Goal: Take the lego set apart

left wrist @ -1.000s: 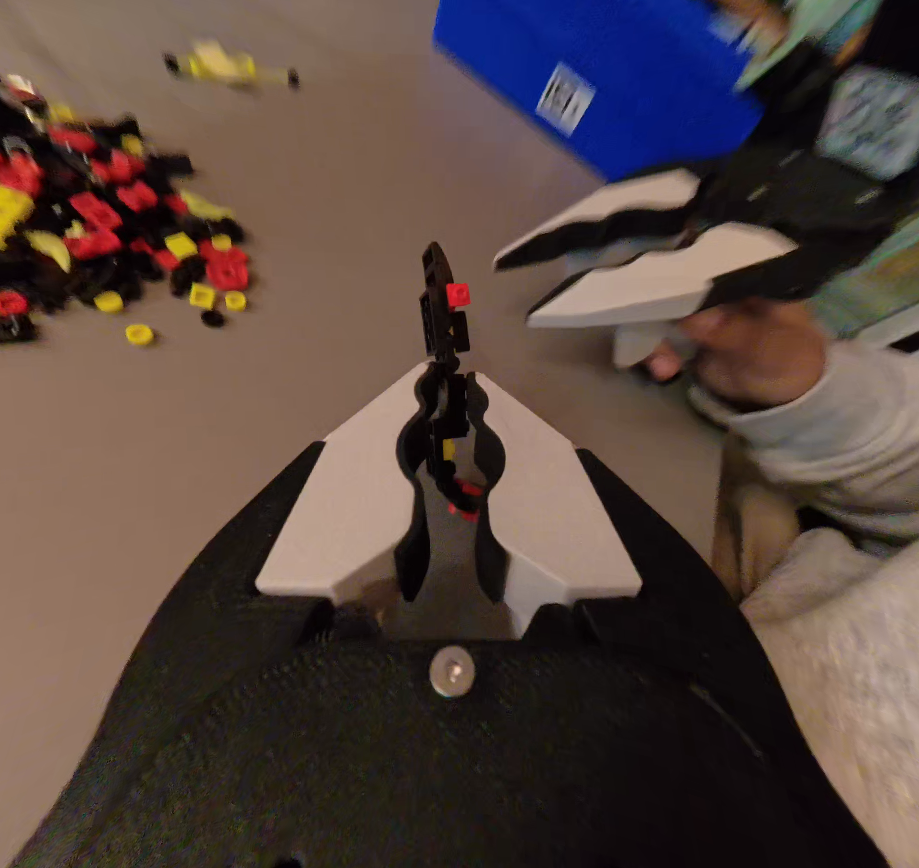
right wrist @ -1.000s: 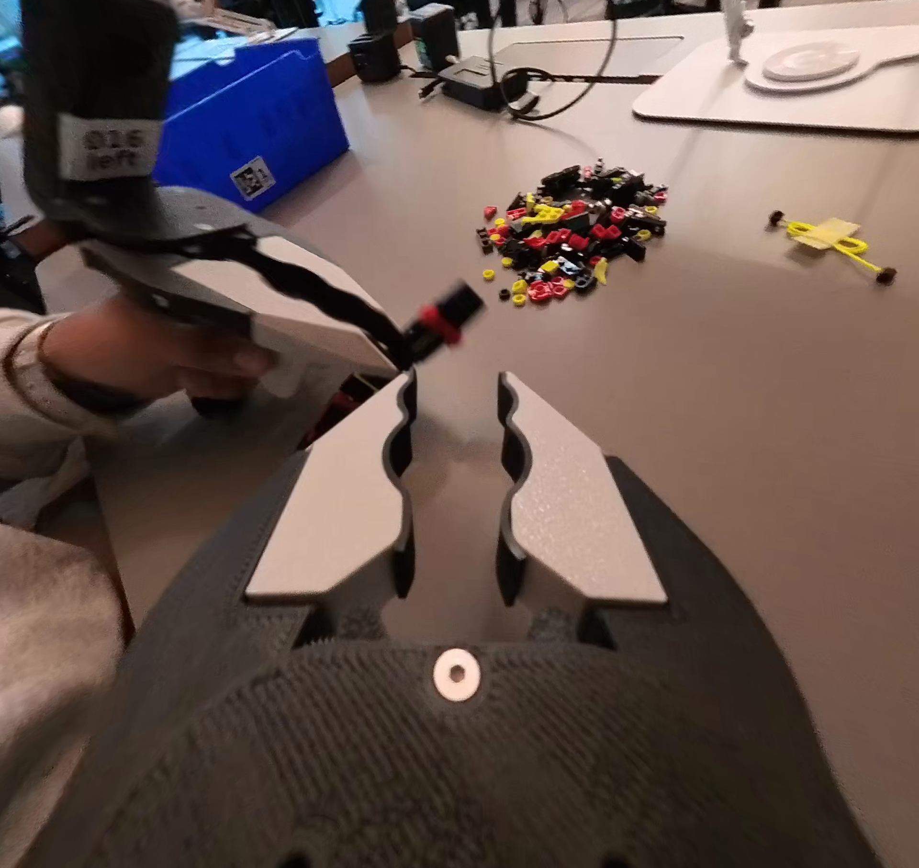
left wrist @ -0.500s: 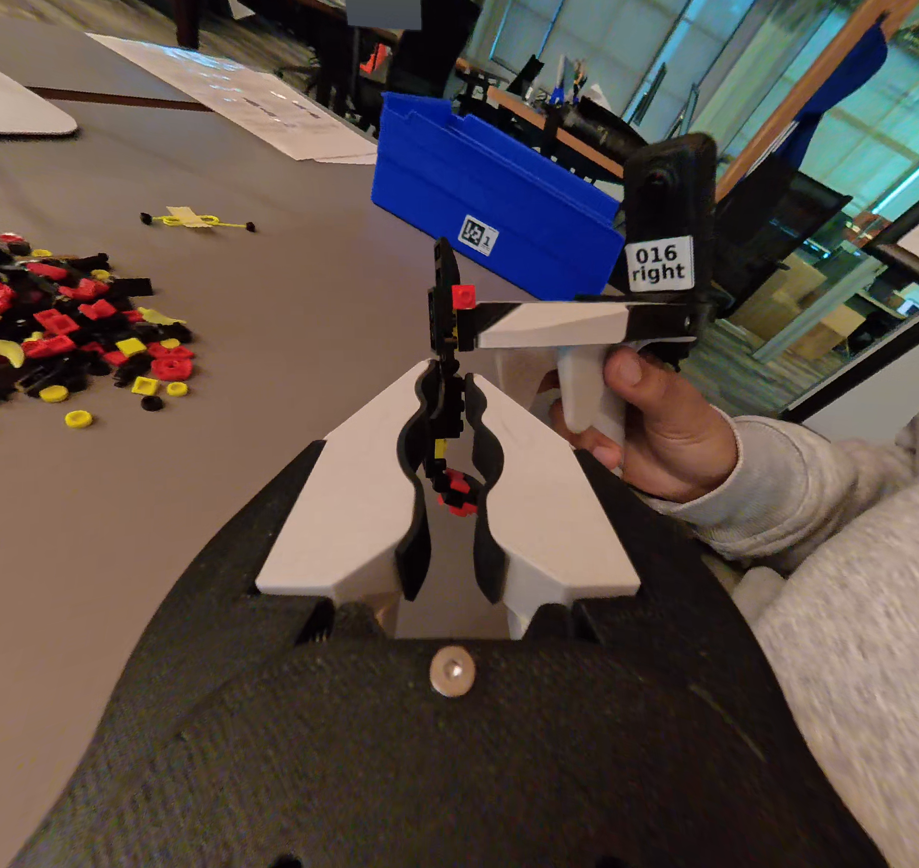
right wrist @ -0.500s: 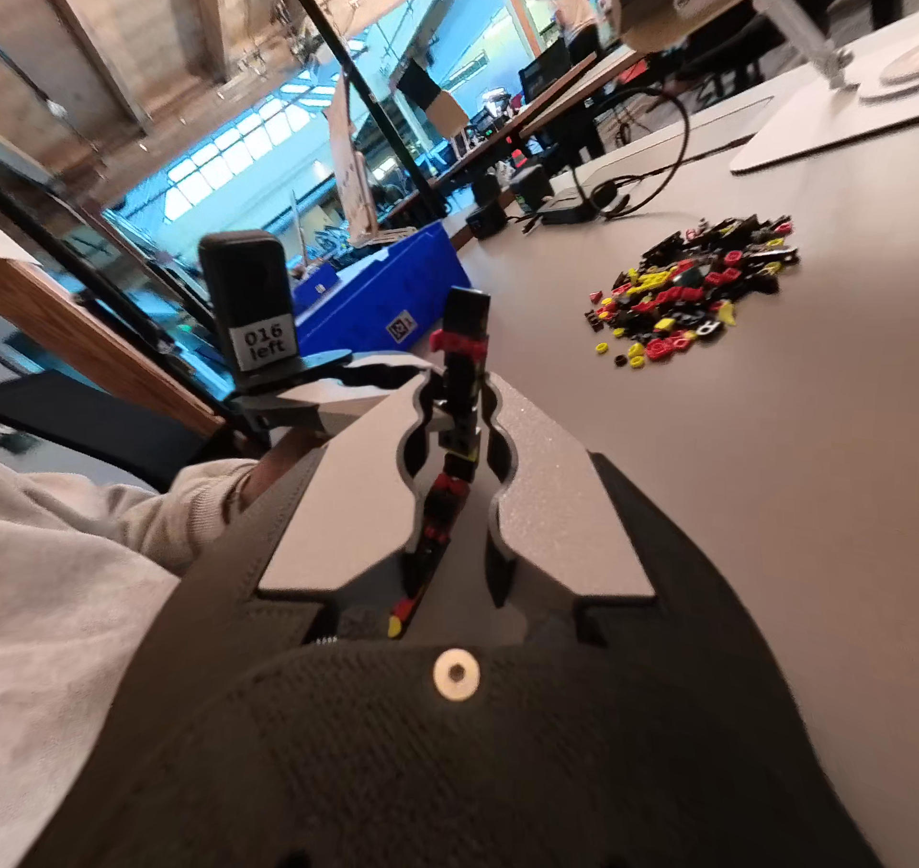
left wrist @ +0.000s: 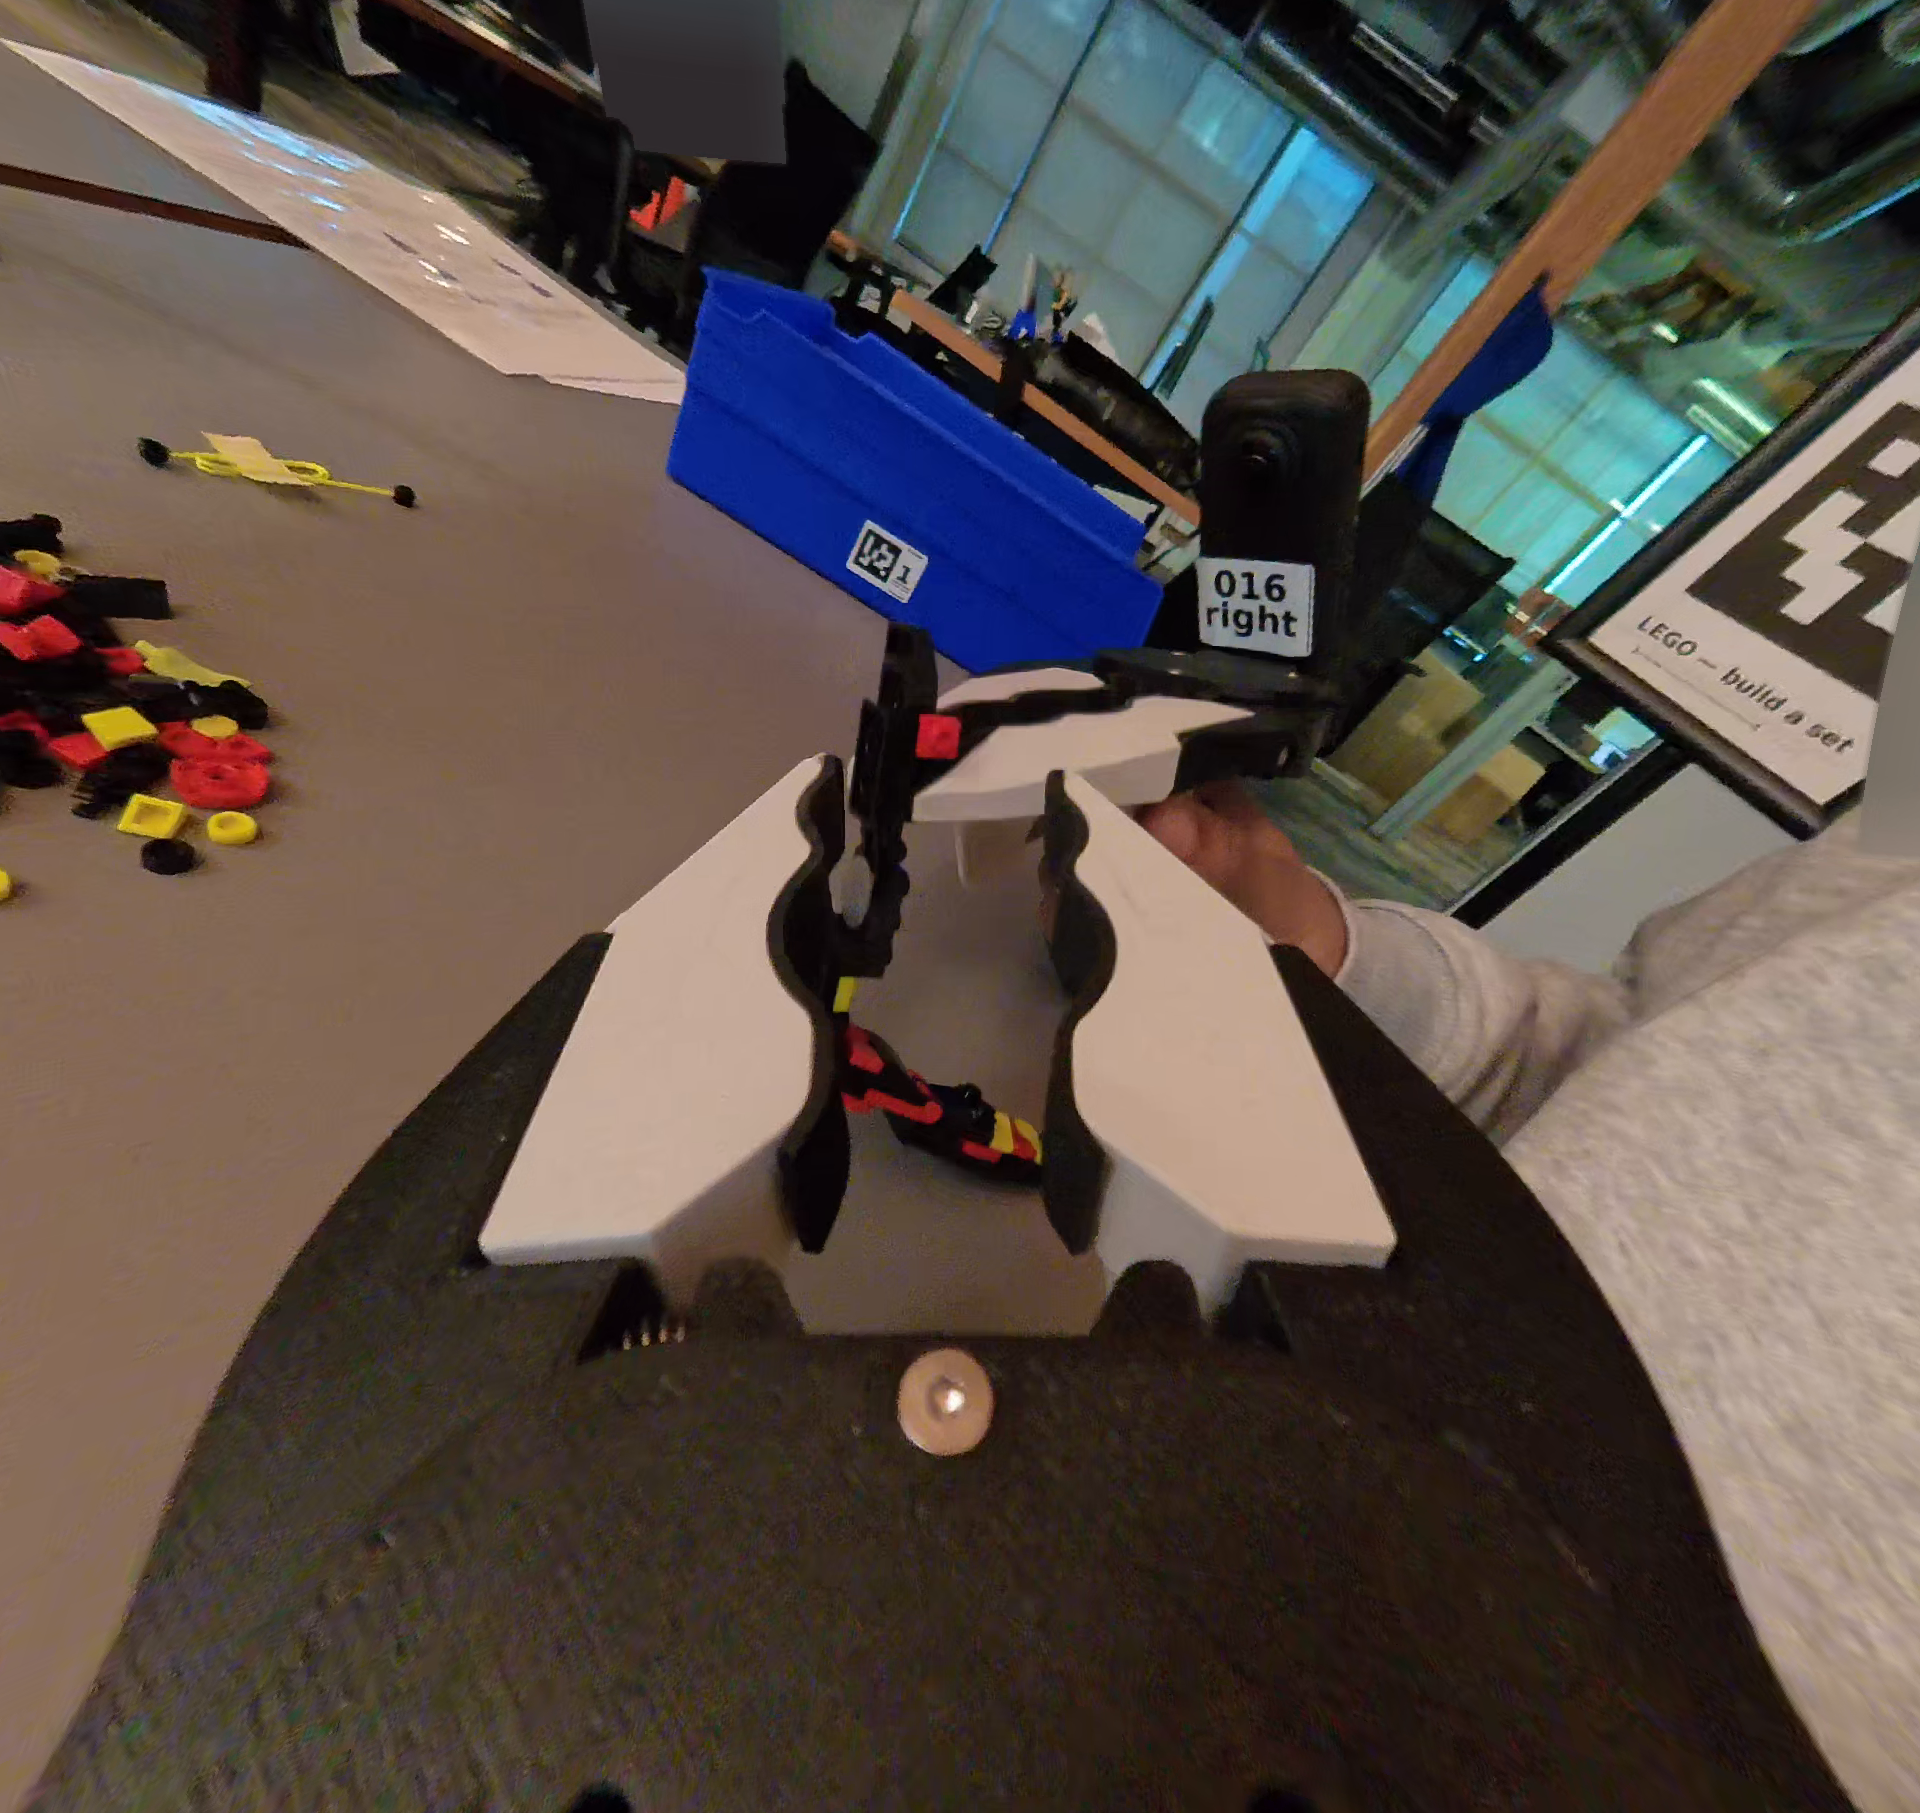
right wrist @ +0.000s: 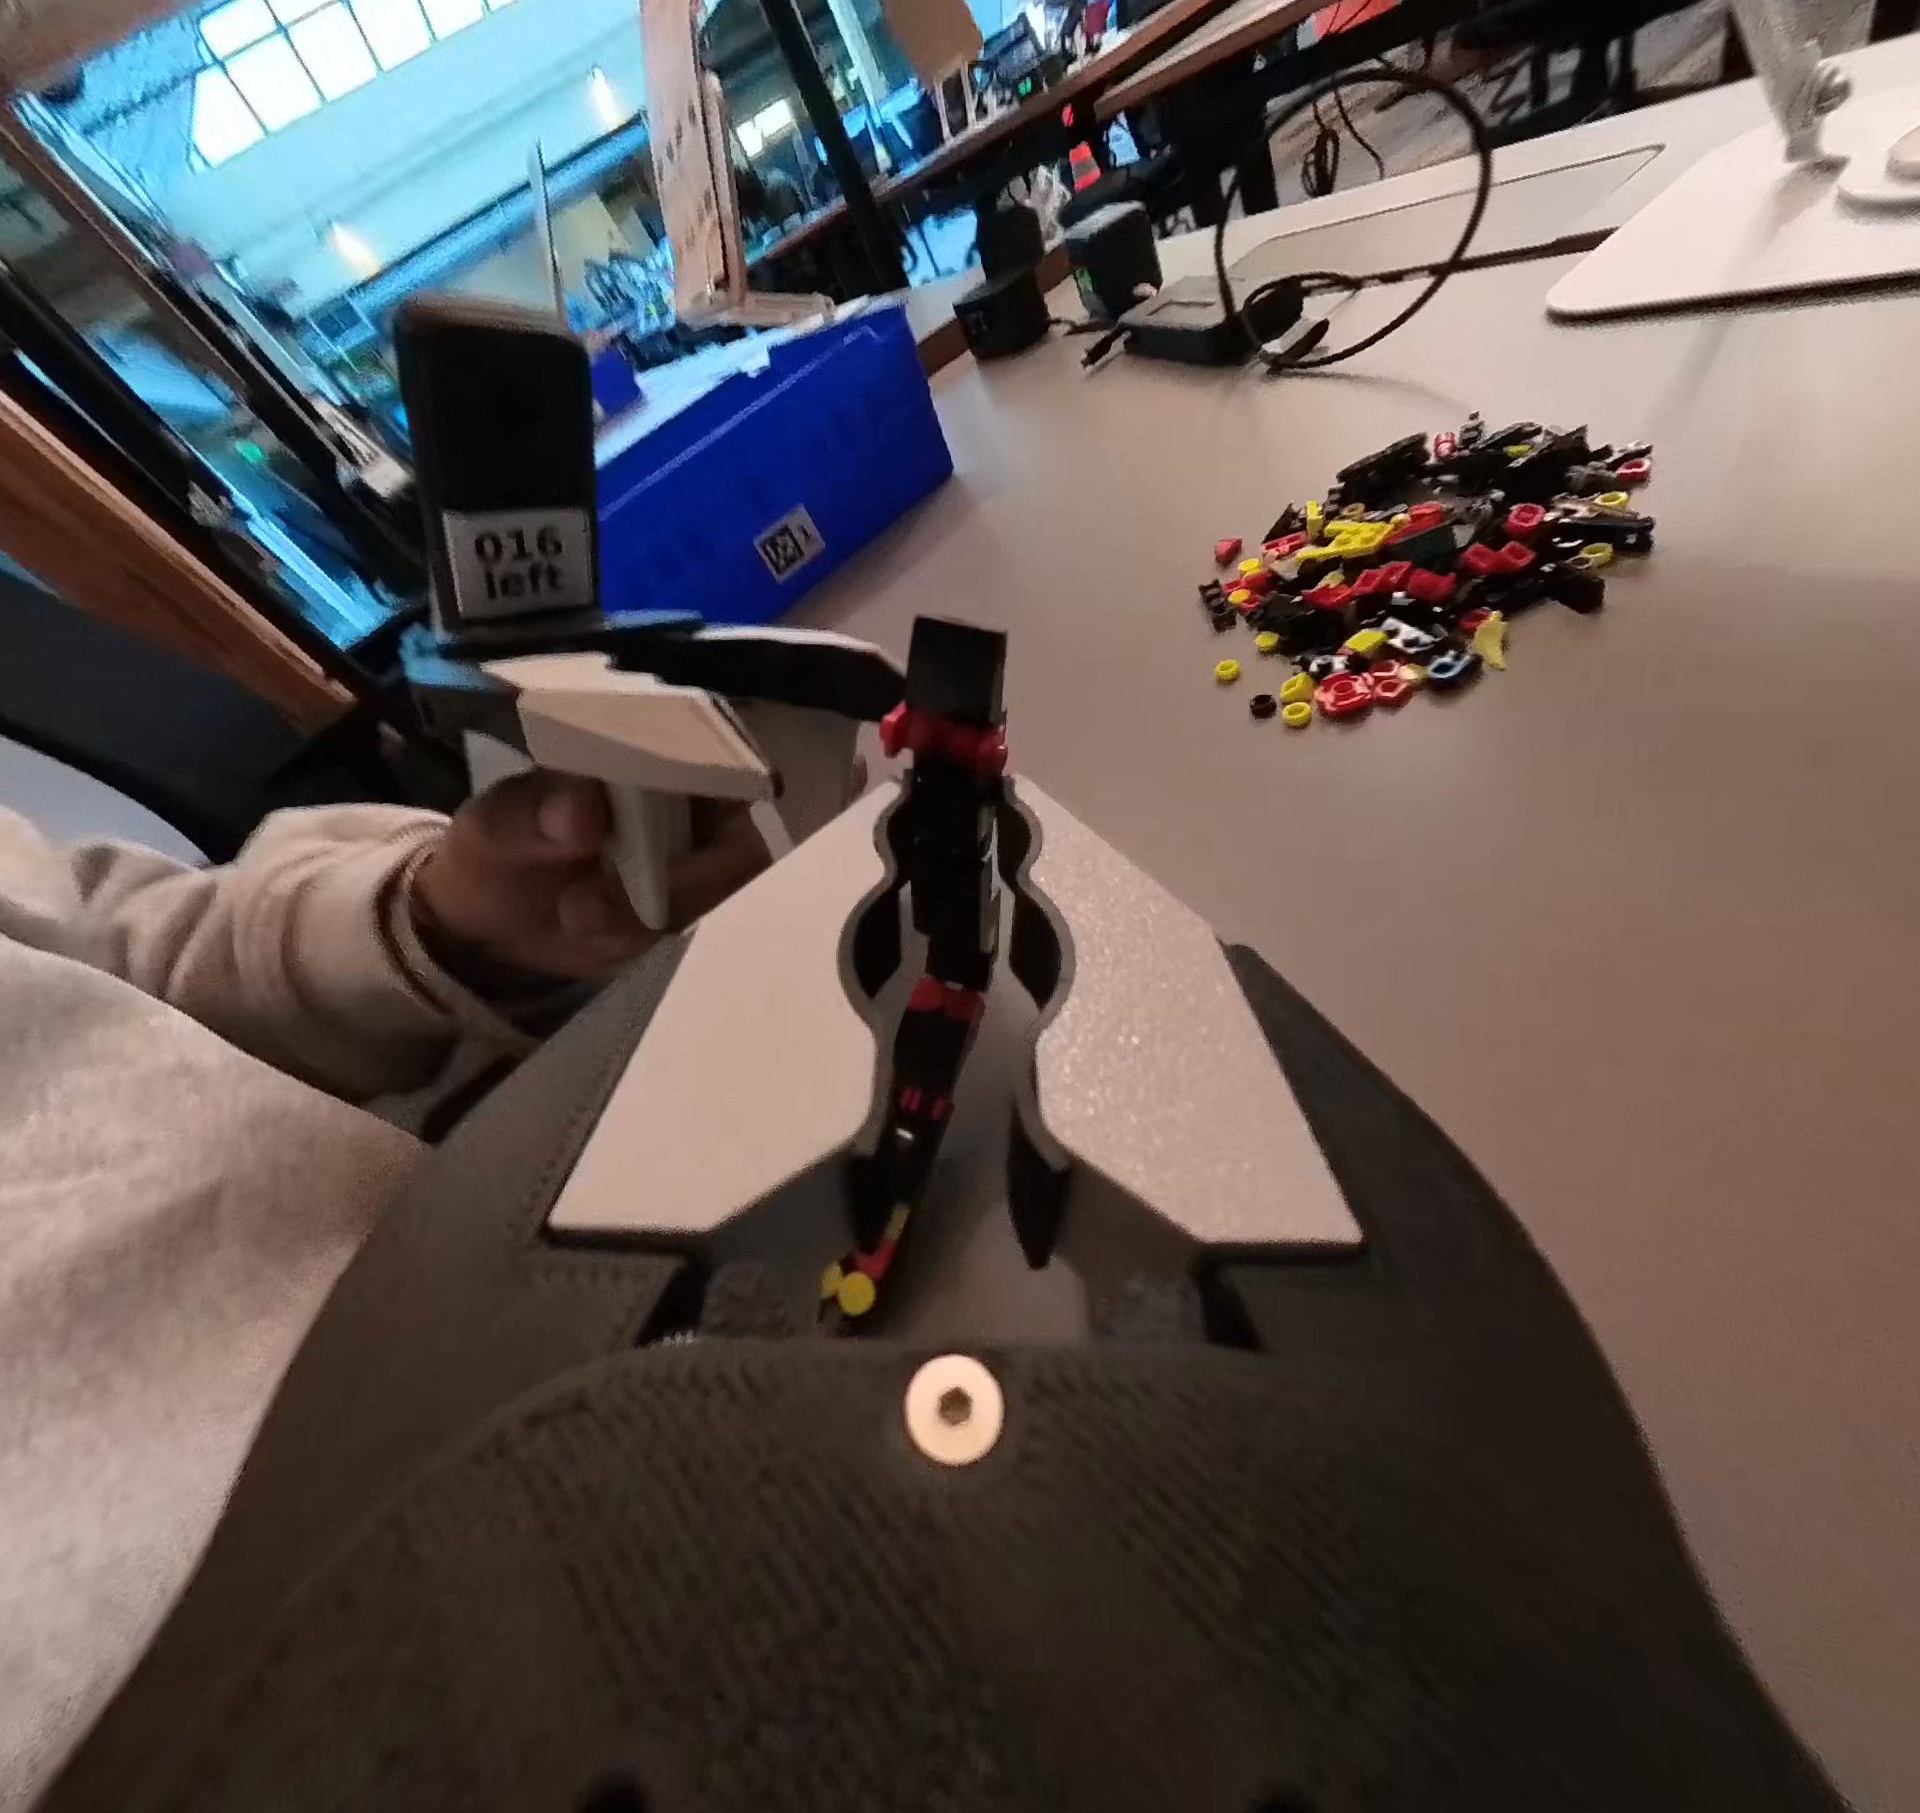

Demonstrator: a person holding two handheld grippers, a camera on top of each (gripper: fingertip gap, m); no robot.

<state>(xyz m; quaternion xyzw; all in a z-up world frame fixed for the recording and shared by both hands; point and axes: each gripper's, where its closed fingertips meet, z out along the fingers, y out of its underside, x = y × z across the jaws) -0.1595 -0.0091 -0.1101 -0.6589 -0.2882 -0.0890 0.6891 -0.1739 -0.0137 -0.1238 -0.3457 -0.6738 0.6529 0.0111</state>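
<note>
The lego set is a thin black assembly with red and yellow bits, held upright above the grey table. My left gripper is open. The assembly lies against its left finger, and its right finger stands clear of it. My right gripper is shut on the same assembly, with both pads pressed on its black middle. In the left wrist view the right gripper reaches in from the right. In the right wrist view the left gripper reaches in from the left, near the assembly's top.
A pile of loose red, yellow and black pieces lies on the table, also in the right wrist view. A blue bin stands behind. A yellow piece with black ends lies far left. Cables and a white stand base sit at the back. My left and right fingertips are right by each other.
My left gripper's jaws have opened and let go of the assembly. My right gripper came in a second ago, closed on the assembly, and now holds it alone.
</note>
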